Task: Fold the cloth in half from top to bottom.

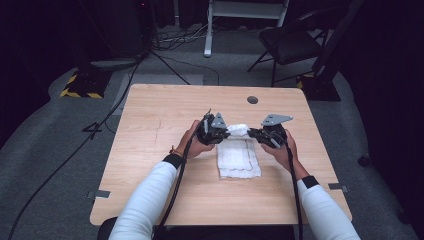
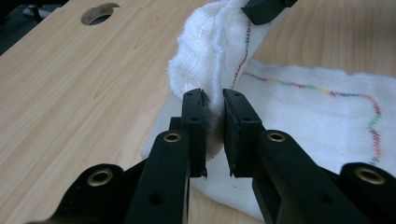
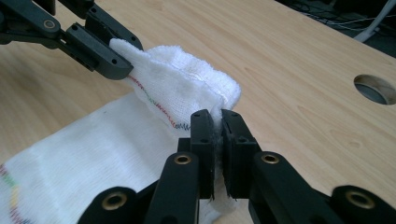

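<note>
Seen from the high view, both forearms in white sleeves come up from the near edge of the wooden table (image 1: pixel 150 115) and angle inward toward the white cloth (image 1: pixel 239 157) at its middle. The left gripper (image 1: pixel 226 133) sits at the cloth's far left corner and the right gripper (image 1: pixel 252 133) at its far right corner, tips pointing at each other with the far edge of the cloth bunched and raised between them. Each hand wraps its gripper from the outer side. The rest of the cloth lies flat, a folded oblong reaching from the grippers toward the person, well short of the round hole (image 1: pixel 252 100) in the table beyond it.

Along the left gripper view, the left gripper (image 2: pixel 214 103) stands narrow, its pads pinching a fold of the cloth (image 2: pixel 303 116) just off the table. The fabric is a loose white gauze with a wavy line of many-coloured stitching near its border. Beyond the raised fold, the other gripper's tip bites the same edge.

Along the right gripper view, the right gripper (image 3: pixel 216 122) is likewise nearly closed, clamped on the cloth (image 3: pixel 93 158) at its corner. The raised edge arches across to the left gripper (image 3: pixel 119 58), which holds the opposite end.
</note>
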{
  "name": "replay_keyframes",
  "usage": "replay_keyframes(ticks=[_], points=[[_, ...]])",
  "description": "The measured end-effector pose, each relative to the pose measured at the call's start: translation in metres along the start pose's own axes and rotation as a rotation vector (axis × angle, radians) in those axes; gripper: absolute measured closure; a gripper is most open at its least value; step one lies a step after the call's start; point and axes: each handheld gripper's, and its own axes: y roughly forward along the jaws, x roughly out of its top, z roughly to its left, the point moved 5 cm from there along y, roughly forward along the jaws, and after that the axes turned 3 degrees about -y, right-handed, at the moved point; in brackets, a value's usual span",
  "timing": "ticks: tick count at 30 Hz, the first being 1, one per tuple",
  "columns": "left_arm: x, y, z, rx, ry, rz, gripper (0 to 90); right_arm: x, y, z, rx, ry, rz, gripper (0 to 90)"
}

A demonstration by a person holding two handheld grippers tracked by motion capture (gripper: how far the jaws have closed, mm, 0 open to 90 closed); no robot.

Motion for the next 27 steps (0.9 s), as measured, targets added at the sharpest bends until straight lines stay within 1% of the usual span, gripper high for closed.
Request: replay_keyframes(ticks=[7,9,10,12,14,18,20,22,23,27], points=[[-0.005,-0.010,-0.018,-0.029,0.026,-0.002,79.3,-0.007,-0.016,0.016,0.058,-0.035,-0.004,84.4],[-0.007,-0.013,-0.023,-0.030,0.044,0.008,78.9,-0.008,-0.020,0.021,0.072,-0.048,-0.005,84.4],[-0.008,-0.015,-0.027,-0.035,0.044,0.008,78.8,-0.009,-0.022,0.023,0.078,-0.051,-0.004,84.4],[-0.009,-0.018,-0.033,-0.038,0.061,0.009,78.7,-0.011,-0.025,0.027,0.087,-0.066,0.002,84.4],[-0.011,-0.021,-0.039,-0.051,0.064,0.008,78.4,-0.013,-0.028,0.032,0.104,-0.075,0.003,84.4],[-0.017,-0.023,-0.053,-0.064,0.095,0.032,78.1,-0.019,-0.033,0.042,0.123,-0.100,0.015,84.3],[-0.021,-0.023,-0.058,-0.073,0.116,0.054,78.1,-0.023,-0.035,0.046,0.133,-0.105,0.025,84.4],[-0.025,-0.022,-0.063,-0.082,0.118,0.066,78.1,-0.027,-0.036,0.052,0.139,-0.120,0.045,84.3],[-0.028,-0.022,-0.066,-0.086,0.128,0.075,78.1,-0.029,-0.036,0.054,0.140,-0.125,0.049,84.2],[-0.034,-0.022,-0.074,-0.108,0.135,0.093,78.8,-0.037,-0.039,0.060,0.160,-0.132,0.061,83.9]])
